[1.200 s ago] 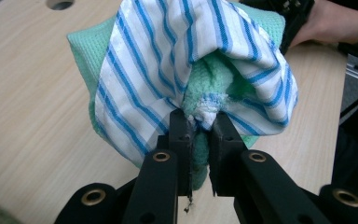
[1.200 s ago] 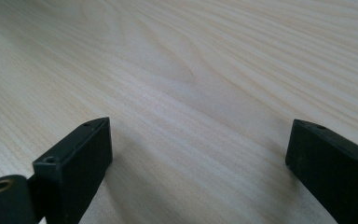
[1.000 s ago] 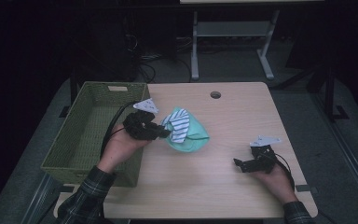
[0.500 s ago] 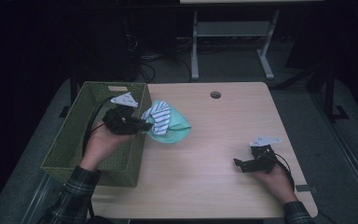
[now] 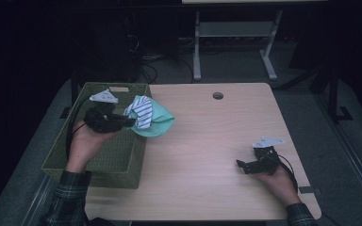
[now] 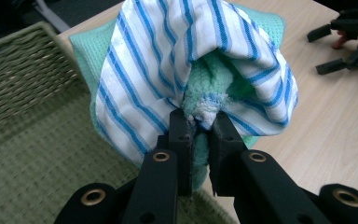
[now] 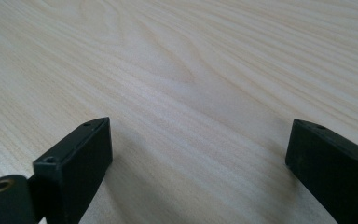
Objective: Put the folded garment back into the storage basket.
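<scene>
Striped cloth (image 5: 143,110) in left gripper (image 5: 125,122) overhangs basket rim (image 5: 141,141).

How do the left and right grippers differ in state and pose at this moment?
The left gripper is clamped on bunched cloths; the right gripper stands wide open with nothing between its jaws. The left is raised at the green basket; the right rests low on the table. Both are black and hand-held.

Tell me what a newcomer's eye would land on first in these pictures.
First, the bundle of cloths, blue-striped white over mint green, pinched in the left gripper above the near edge of the green woven basket at the table's left. Next, the right gripper, jaws wide apart, resting on the bare wooden table at the right.
</scene>
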Tool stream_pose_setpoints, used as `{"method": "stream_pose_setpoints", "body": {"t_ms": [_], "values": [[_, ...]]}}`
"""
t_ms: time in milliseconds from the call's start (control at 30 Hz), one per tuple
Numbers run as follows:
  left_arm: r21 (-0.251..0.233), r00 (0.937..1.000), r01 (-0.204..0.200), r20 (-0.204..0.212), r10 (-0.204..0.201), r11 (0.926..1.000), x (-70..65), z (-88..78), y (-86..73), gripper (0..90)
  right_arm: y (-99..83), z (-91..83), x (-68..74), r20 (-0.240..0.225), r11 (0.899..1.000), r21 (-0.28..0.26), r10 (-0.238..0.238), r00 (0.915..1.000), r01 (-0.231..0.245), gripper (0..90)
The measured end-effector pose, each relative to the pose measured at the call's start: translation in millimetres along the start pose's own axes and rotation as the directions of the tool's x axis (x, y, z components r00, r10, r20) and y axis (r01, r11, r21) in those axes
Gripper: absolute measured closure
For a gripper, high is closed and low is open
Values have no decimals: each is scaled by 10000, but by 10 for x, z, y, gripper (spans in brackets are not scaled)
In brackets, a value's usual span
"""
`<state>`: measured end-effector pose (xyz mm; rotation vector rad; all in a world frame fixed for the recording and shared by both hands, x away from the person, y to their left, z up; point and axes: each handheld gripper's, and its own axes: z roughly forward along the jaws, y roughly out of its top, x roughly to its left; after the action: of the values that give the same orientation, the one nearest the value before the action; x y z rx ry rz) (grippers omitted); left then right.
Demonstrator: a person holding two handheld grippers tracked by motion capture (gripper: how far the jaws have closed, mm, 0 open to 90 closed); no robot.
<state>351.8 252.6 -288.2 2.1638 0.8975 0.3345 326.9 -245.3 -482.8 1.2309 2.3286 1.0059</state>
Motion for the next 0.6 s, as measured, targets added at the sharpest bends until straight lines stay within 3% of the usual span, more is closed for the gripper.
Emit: {"method": "stream_pose_setpoints", "body": {"t_ms": [300, 433, 600], "values": [[-186, 9969, 558, -547, -567, 9983, 122, -84, -167, 809, 0, 0, -1, 4, 10000, -3, 2, 10000, -2, 65], [-71, 9946, 597, -847, -601, 9982, 178, -118, -227, 809, 1, 2, -3, 38, 10000, -32, -31, 10000, 31, 65], [-196, 9877, 969, -1213, -986, 9951, 289, -202, -334, 809, 0, 3, -5, 26, 10000, -39, -48, 10000, 48, 65]]}}
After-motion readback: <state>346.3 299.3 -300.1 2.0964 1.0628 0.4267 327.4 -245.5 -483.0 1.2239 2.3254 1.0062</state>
